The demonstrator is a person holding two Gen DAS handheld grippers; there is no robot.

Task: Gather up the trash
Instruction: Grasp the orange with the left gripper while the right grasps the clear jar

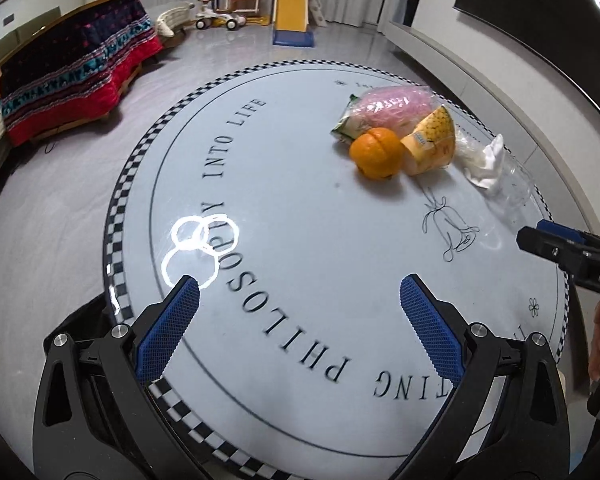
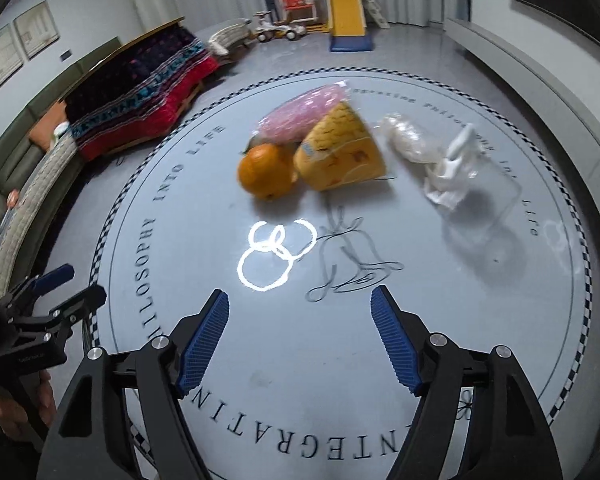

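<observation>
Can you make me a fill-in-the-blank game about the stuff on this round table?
1. The orange touches a yellow ____.
2. The pink bag lies ____ the orange, farther from the cameras.
3. The white tissue sits in a clear ____.
4. Both hand-held grippers, left and right, are ____ and hold nothing.

Missing words: cup; behind; cup; open

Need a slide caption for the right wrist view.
Open right gripper above round printed table, facing orange fruit, yellow paper cup and clear plastic cup.

Orange fruit (image 2: 266,172); yellow wrapper (image 2: 340,152); pink bag (image 2: 300,114); table (image 1: 300,240) white, black-white checkered rim.
</observation>
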